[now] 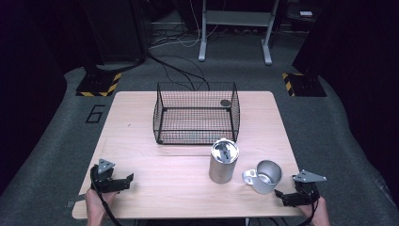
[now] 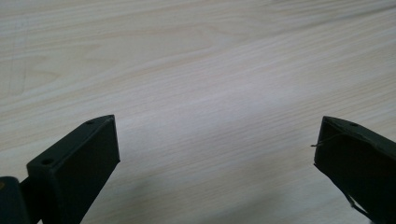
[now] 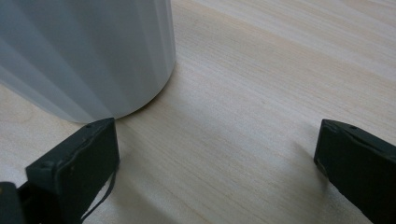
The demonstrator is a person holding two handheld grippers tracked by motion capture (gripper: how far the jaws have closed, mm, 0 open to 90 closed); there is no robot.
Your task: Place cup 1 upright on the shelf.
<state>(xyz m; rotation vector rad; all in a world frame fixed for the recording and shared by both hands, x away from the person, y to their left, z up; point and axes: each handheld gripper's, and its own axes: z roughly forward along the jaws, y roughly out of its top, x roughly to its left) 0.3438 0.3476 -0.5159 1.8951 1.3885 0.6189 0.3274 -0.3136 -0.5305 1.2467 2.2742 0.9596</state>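
Observation:
A tall steel tumbler (image 1: 223,161) with a clear lid stands upright near the table's middle front. Right of it stands a steel mug (image 1: 266,176) with its handle to the left. My right gripper (image 1: 288,197) rests open at the front right corner, just right of the mug; the mug's grey wall (image 3: 88,51) rises just past its left jaw, with bare wood between the jaws. My left gripper (image 1: 123,181) lies open at the front left, its jaws wide apart (image 2: 217,149) over bare wood. A black wire basket (image 1: 196,113) stands at the table's back middle.
A small dark round object (image 1: 225,102) lies in the basket's back right corner. The wooden table (image 1: 155,165) stands on grey floor with cables (image 1: 179,70), a metal stand (image 1: 235,28) and striped floor plates (image 1: 99,84) behind it.

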